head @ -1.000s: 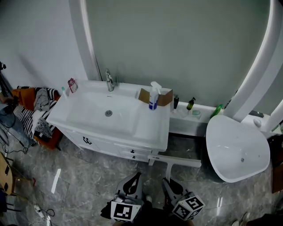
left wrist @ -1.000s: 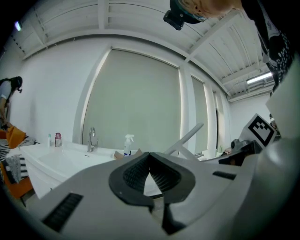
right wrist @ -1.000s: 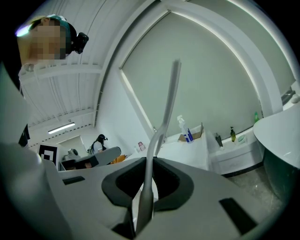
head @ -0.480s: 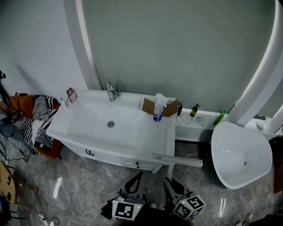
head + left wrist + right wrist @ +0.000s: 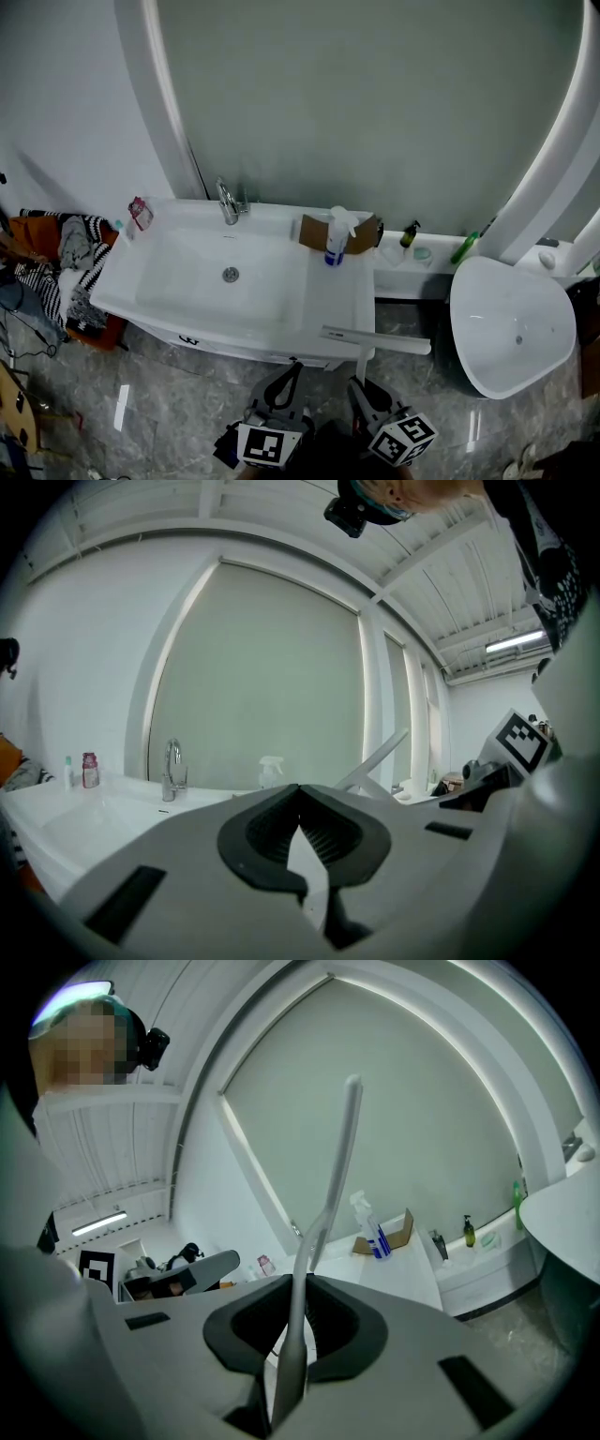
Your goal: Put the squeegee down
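Note:
The squeegee (image 5: 374, 339) is white, with a long blade across the top of a thin handle. My right gripper (image 5: 360, 384) is shut on that handle, and the blade hangs at the front right corner of the white sink vanity (image 5: 328, 300). In the right gripper view the handle (image 5: 298, 1321) runs up between the pads of the right gripper (image 5: 302, 1283) to the blade. My left gripper (image 5: 293, 373) hangs beside it, in front of the vanity. The tips of the left gripper (image 5: 300, 794) meet, shut on nothing. The squeegee (image 5: 379, 757) also shows to its right.
A blue spray bottle (image 5: 335, 240) and a cardboard box (image 5: 354, 232) stand at the vanity's back right, a faucet (image 5: 227, 202) behind the basin. A white tub (image 5: 511, 323) sits at the right, small bottles (image 5: 408, 234) on the ledge between. Clothes (image 5: 61, 248) lie left.
Both grippers have come forward toward the vanity with the squeegee. Its blade has gone from in front of the cabinet to the counter's front right corner.

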`<action>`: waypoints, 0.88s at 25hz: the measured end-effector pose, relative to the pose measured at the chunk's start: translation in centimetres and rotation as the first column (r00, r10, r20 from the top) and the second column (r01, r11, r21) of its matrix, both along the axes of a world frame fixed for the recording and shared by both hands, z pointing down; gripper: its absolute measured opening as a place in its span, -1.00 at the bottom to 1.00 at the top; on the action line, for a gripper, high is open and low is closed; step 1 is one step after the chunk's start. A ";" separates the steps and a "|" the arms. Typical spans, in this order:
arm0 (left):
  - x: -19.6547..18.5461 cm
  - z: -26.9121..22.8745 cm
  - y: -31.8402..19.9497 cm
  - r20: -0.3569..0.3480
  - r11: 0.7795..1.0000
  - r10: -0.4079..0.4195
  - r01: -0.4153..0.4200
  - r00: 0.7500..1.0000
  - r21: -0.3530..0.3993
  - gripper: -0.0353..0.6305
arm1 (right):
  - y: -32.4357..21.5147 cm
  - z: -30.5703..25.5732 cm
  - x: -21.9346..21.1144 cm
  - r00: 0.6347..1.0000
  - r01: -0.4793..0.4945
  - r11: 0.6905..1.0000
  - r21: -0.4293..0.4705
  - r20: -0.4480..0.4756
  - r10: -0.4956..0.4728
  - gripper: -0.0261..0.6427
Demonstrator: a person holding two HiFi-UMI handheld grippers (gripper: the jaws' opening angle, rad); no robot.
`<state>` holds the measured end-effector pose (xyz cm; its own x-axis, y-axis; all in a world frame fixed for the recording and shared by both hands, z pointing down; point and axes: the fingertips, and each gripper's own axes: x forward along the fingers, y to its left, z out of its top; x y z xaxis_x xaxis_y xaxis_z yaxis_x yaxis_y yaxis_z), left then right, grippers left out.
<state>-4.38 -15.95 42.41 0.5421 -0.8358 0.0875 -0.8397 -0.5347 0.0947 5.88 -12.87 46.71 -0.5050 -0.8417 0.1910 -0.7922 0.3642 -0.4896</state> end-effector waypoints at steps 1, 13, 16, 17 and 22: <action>-0.3 0.2 -0.2 0.013 1.000 0.000 0.000 1.000 -0.012 -0.88 | -0.2 0.0 -0.1 1.000 -0.002 1.000 0.000 0.002 0.002 -0.77; -0.3 1.5 -2.8 0.018 0.999 0.006 -0.006 1.000 -0.036 -0.88 | -3.2 0.8 -0.9 1.000 0.016 1.000 -0.017 0.020 -0.016 -0.77; 0.1 1.6 -4.2 0.010 0.999 -0.006 0.007 1.000 -0.036 -0.88 | -4.6 1.0 -0.6 0.999 0.032 0.999 -0.019 0.014 -0.032 -0.77; 0.2 1.8 -4.6 0.018 0.999 -0.006 0.007 1.000 -0.044 -0.88 | -5.1 1.1 -0.5 0.999 0.036 0.999 -0.021 0.013 -0.036 -0.77; 1.5 1.4 -7.2 0.007 0.999 -0.014 0.015 1.000 -0.045 -0.88 | -7.9 1.1 0.4 0.998 0.059 0.998 -0.035 0.015 -0.058 -0.77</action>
